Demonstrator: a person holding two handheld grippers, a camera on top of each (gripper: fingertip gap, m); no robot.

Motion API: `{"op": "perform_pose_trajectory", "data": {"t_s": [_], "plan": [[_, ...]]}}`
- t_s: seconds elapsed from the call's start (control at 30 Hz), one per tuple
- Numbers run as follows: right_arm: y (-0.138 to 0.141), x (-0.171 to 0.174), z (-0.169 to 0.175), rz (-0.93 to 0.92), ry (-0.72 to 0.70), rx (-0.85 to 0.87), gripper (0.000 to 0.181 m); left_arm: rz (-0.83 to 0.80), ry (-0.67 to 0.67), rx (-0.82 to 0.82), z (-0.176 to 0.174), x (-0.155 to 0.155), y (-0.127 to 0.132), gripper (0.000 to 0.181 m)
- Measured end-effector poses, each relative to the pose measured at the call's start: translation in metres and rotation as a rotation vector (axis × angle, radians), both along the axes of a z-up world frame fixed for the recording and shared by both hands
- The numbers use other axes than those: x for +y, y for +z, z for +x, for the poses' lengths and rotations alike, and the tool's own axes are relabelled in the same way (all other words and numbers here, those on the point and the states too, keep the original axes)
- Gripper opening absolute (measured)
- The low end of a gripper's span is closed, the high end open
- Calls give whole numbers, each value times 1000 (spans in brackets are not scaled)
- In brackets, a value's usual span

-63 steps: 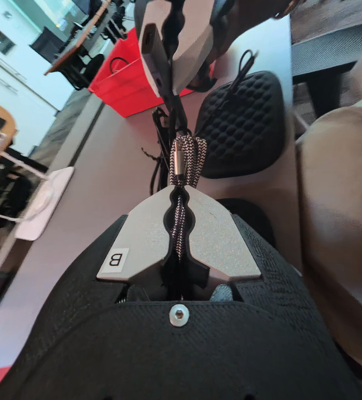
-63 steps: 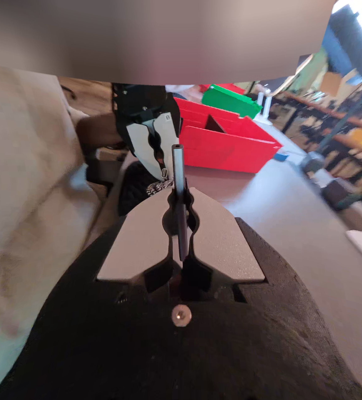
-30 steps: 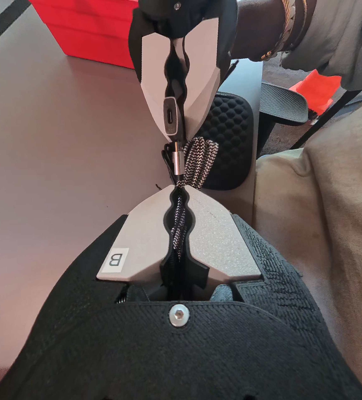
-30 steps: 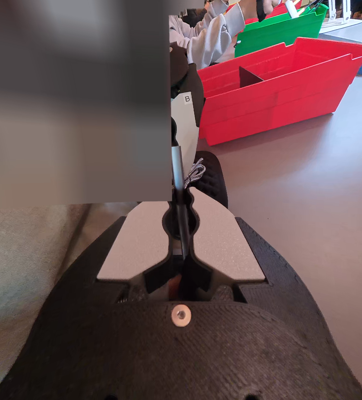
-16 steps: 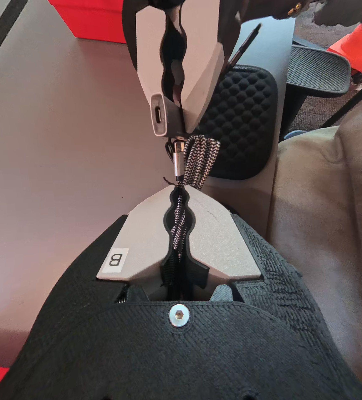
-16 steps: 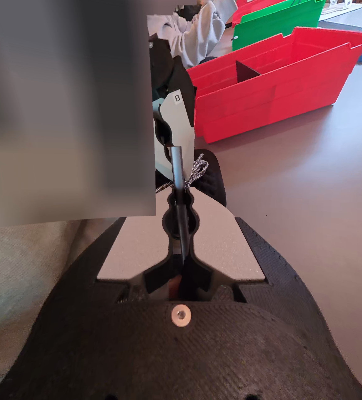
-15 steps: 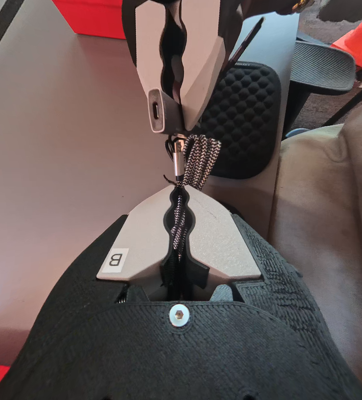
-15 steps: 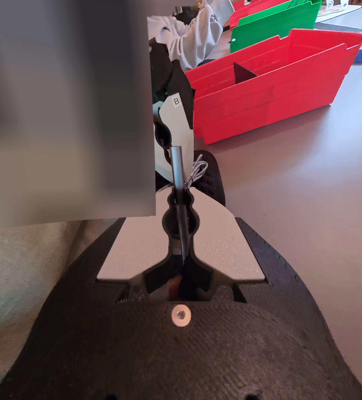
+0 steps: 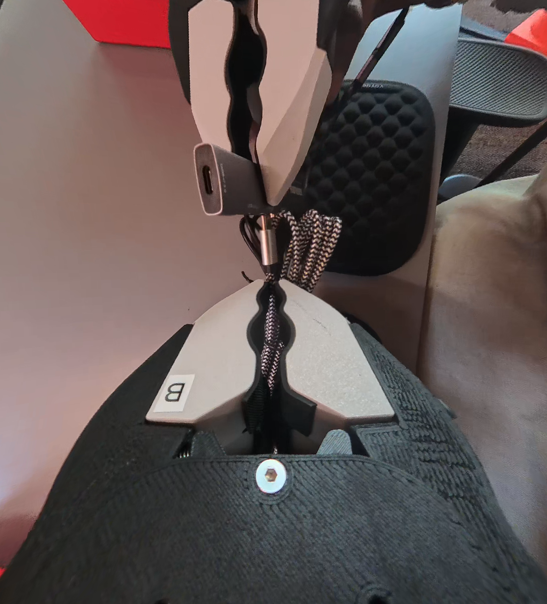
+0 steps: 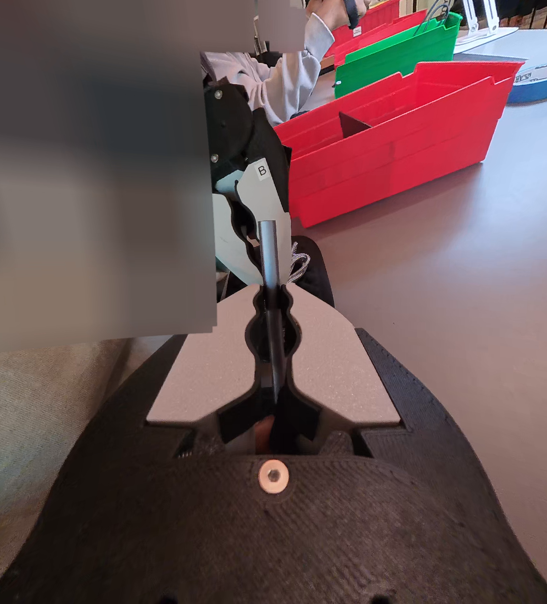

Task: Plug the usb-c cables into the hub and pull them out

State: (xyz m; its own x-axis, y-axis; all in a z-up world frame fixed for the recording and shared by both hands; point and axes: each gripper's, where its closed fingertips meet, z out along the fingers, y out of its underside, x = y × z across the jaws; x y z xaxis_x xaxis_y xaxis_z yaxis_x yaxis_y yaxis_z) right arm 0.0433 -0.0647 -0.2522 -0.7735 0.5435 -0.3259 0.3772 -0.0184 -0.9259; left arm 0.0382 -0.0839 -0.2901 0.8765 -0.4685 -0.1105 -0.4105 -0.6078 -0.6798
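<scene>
Left wrist view: jaws clamp braided cable [image 9: 270, 340]; right jaws grip smooth metal hub [image 9: 226, 183].

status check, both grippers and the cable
Left gripper shut on braided cable. Right gripper shut on hub. Plug touching hub's underside, seating unclear. Nothing blocking.

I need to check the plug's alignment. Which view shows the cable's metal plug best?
The left wrist view: the metal plug stands just past the left gripper, tip at the hub's underside. In the right wrist view the plug is hidden; only a loop of braided cable shows beside the edge-on hub.
</scene>
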Motion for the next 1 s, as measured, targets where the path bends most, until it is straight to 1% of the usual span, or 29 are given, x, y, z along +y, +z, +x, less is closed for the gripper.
{"op": "perform_pose_trajectory", "data": {"t_s": [0.13, 0.3, 0.47, 0.7, 0.87, 1.0], "plan": [[0, 0, 1, 8, 8, 13, 9, 10, -11, -54, 2, -1, 1, 1], [0, 2, -1, -1, 0, 21, 9, 18, 15, -67, 0, 2, 1, 1], [-1, 2, -1, 5, -3, 17, 9, 41, 45, -3, -4, 4, 2, 1], [-4, -1, 1, 38, 6, 22, 8, 46, 16, 1, -2, 4, 1, 1], [-6, -5, 2, 66, 4, 22, 7, 75, -36, 35, -1, 5, -1, 0], [-3, -10, 2, 176, 7, 35, 7, 87, -34, 61, -2, 3, 6, 0]]}}
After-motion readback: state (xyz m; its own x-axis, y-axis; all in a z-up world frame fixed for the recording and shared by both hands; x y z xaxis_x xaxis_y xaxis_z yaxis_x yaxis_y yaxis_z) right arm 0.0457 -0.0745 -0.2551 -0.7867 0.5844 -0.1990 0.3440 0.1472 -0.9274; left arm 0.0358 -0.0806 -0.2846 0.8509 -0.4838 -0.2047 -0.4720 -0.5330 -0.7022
